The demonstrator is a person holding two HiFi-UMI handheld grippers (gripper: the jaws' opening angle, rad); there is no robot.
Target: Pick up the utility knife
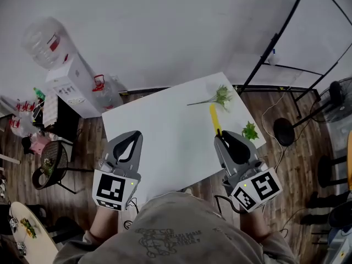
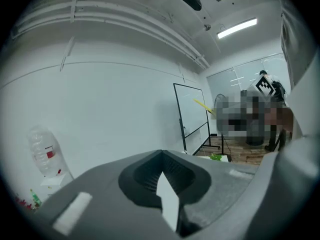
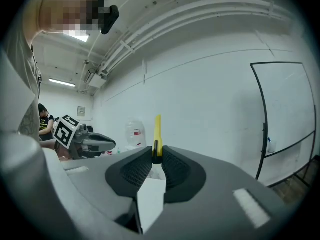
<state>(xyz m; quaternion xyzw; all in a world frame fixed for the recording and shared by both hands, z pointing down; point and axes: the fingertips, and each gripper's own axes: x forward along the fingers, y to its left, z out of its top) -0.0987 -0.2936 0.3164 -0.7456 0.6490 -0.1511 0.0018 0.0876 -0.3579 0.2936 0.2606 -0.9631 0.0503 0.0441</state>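
Note:
The yellow utility knife [image 1: 214, 119] sticks out forward from the tips of my right gripper [image 1: 220, 136], which is shut on its lower end. In the right gripper view the utility knife [image 3: 157, 133] rises as a thin yellow strip from between the closed jaws of the right gripper [image 3: 157, 157], held in the air against the white wall. My left gripper [image 1: 133, 134] is raised over the table's left side, and its jaws meet with nothing between them. The left gripper view shows the left gripper [image 2: 161, 154] pointing at the wall, with the knife [image 2: 202, 104] far off to the right.
A white table [image 1: 165, 125] lies below both grippers, with two green plant sprigs [image 1: 223, 96] [image 1: 250, 131] near its right end. A water dispenser [image 1: 71, 81] and a chair [image 1: 52, 164] stand to the left. A black whiteboard frame [image 1: 275, 54] and a fan [image 1: 341, 92] stand to the right.

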